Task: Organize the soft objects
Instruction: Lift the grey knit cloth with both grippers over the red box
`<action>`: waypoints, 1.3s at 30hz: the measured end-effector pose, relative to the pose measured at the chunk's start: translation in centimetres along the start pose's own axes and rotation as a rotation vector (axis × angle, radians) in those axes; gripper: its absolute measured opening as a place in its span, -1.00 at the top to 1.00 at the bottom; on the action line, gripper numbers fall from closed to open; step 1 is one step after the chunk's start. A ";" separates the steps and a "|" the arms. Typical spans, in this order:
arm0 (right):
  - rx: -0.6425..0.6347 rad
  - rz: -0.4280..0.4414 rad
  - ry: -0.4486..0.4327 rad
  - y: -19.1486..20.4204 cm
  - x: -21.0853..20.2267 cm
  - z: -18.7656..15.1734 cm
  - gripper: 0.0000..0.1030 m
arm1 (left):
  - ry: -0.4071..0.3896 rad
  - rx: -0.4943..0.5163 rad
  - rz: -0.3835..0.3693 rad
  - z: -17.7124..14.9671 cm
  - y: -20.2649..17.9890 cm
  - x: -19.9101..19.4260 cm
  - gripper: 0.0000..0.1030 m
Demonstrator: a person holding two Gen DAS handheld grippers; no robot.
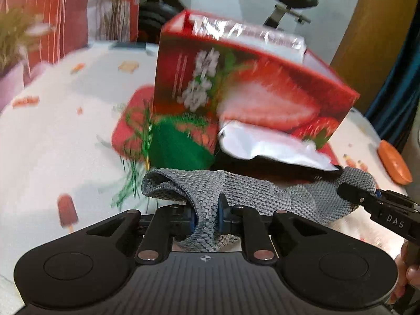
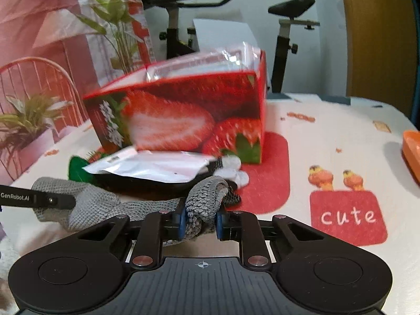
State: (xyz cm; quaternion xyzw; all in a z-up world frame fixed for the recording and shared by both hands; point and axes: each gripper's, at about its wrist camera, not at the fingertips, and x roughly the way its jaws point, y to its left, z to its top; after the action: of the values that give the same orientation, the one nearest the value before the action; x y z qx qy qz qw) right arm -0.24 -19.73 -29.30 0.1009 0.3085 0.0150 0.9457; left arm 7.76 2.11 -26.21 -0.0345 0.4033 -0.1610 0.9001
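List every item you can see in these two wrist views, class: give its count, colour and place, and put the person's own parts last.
cloth: one, grey knit, stretched between both grippers, near the table edge
box: one, red strawberry print, mid-table, clear wrapping on top
packet: one, white, in front of the box
green item: one, blurred, left of the packet
mat: one, red, under the box
tablecloth: one, white with prints
orange item: one, right table edge
plants: two, green, left
exercise bike: one, black, behind
left gripper: shut on cloth
right gripper: shut on cloth
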 end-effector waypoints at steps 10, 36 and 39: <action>-0.010 0.025 -0.077 1.0 -3.9 3.2 0.63 | -0.210 0.138 -0.013 2.9 -1.7 -6.2 0.69; -0.072 -0.001 0.066 -1.6 7.4 20.6 0.63 | -0.005 0.087 -0.090 20.9 -0.9 6.1 0.69; -0.101 -0.010 0.123 -1.6 9.6 20.6 0.62 | 0.030 0.156 -0.078 21.0 -1.5 8.0 0.69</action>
State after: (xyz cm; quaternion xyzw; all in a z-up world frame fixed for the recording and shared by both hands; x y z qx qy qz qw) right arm 19.56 -24.17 -18.95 0.0506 0.3654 0.0320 0.9289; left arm 27.83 -3.29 -17.54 0.0225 0.4011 -0.2275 0.8871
